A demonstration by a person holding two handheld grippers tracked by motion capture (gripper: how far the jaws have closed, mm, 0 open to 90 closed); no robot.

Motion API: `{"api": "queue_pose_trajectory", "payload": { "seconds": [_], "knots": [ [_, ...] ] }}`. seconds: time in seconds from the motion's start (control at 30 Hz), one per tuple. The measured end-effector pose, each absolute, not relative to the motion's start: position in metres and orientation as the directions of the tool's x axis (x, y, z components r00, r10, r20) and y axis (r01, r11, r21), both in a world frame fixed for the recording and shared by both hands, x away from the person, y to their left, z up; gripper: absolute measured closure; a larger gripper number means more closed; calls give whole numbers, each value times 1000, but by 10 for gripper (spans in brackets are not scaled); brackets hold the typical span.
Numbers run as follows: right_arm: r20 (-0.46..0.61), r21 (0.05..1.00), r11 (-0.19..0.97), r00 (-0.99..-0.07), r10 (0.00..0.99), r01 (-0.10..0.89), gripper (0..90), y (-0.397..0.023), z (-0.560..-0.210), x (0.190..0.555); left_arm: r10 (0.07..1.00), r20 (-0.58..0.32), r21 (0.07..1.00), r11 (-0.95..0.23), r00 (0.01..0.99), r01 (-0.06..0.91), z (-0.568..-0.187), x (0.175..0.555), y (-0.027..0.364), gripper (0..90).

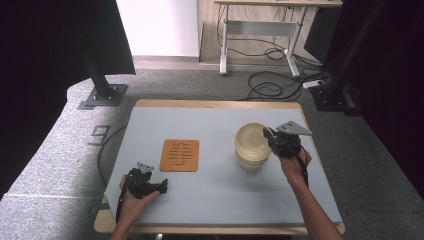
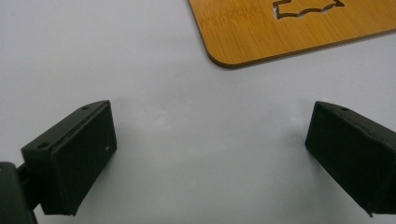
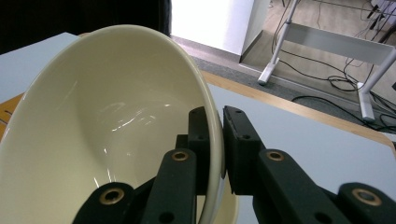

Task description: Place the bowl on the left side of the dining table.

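Right gripper [image 1: 270, 136]: clamped on the rim of the top cream bowl [image 1: 252, 138], one jaw inside, one outside | bowl: tilted, over a second bowl [image 1: 249, 161] at the table's right | left gripper [image 1: 163, 186]: jaws spread wide, nothing between, resting near-left on the grey table [image 1: 215, 125] | wooden trivet [image 1: 180, 155]: just beyond it, centre-left

My right gripper [image 3: 215, 140] pinches the bowl [image 3: 116, 140] rim, one jaw inside it. My left gripper [image 2: 210, 154] rests wide open, far left of the bowl.
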State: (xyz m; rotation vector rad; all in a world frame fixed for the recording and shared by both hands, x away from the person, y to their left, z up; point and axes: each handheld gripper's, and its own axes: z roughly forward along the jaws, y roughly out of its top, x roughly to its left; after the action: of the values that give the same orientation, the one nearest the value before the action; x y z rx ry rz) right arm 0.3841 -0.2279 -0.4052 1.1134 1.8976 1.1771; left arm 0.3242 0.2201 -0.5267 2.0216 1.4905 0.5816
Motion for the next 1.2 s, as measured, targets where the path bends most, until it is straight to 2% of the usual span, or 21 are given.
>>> {"api": "queue_pose_trajectory", "payload": {
  "seconds": [1.2],
  "knots": [
    [-59,921,233,-478,877,313,821,-205,-399,380,957,18,660,-228,289,716,-527,324,220,21]
  ]
}}
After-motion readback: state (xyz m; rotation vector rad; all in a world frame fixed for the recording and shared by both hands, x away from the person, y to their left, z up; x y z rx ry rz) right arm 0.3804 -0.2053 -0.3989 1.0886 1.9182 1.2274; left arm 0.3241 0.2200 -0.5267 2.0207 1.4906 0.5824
